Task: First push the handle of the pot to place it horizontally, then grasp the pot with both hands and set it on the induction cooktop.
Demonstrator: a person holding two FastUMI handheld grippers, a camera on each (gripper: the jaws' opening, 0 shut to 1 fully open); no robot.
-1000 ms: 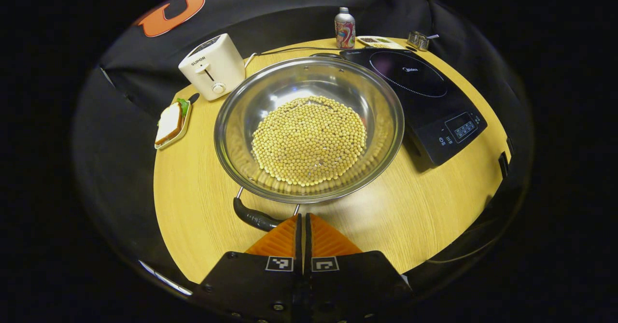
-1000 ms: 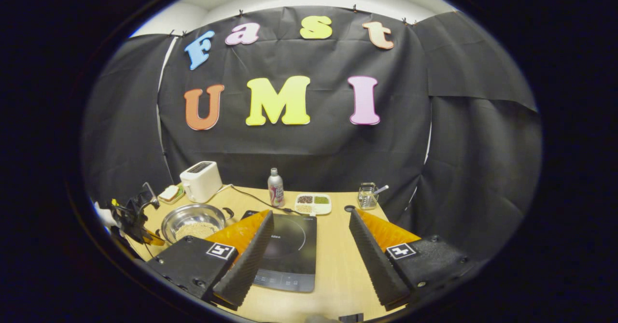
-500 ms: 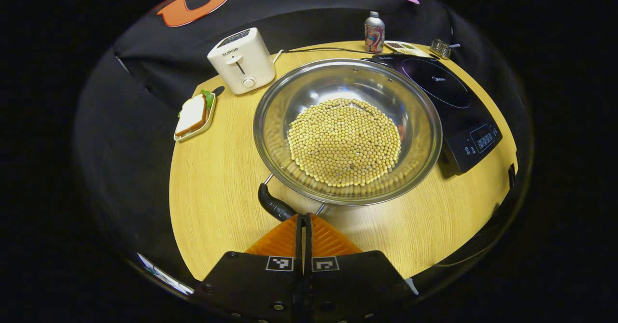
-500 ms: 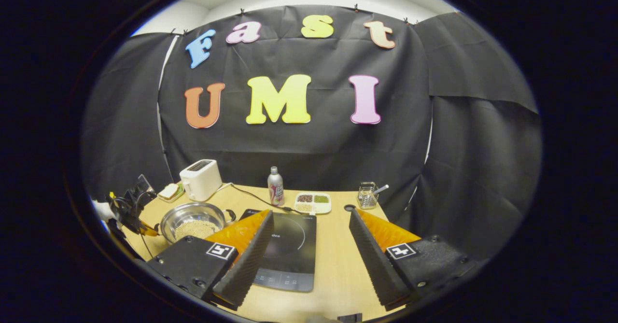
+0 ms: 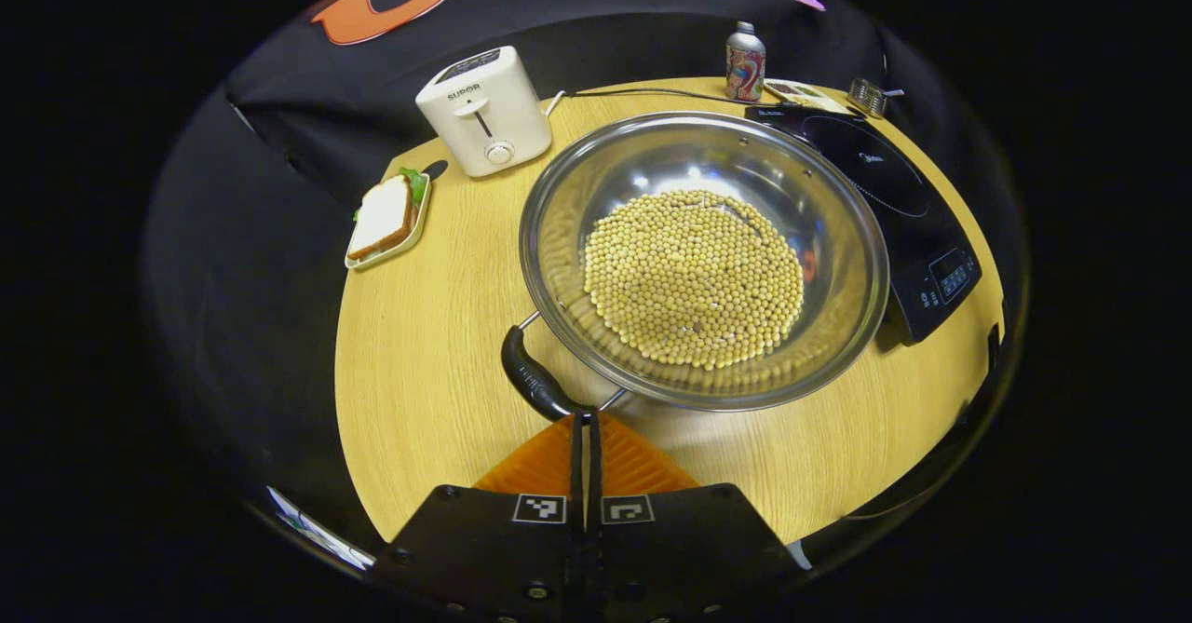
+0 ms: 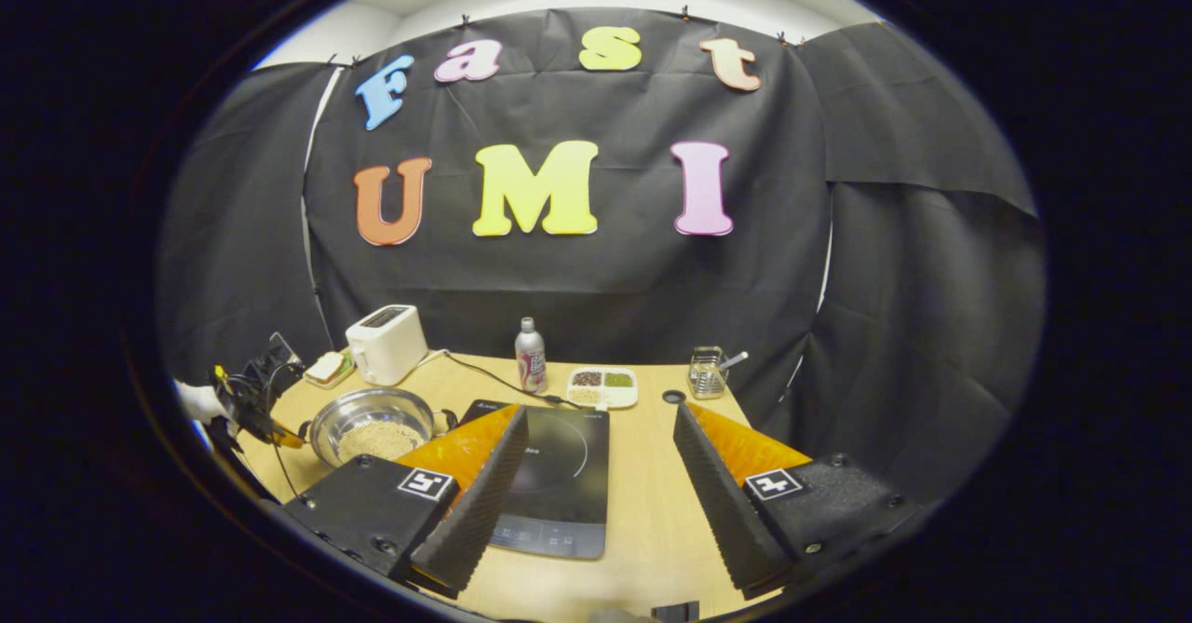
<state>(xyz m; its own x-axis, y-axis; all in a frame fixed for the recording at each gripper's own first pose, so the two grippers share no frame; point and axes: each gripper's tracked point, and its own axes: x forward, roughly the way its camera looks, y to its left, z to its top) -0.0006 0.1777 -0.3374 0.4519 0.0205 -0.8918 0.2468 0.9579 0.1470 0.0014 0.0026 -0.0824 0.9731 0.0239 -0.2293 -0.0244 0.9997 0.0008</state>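
Left gripper view: left gripper (image 5: pixel 586 423), fingers pressed together, touches the pot (image 5: pixel 700 255) handle (image 5: pixel 533 383). Push sideways, slowly. Right gripper (image 6: pixel 596 474) spread apart

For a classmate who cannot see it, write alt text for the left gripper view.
The left tool, its fingers shut together, touches the black handle of a steel pot filled with pale beans on a round wooden table. An induction cooktop lies right of the pot, with a white toaster and a sandwich to its left.
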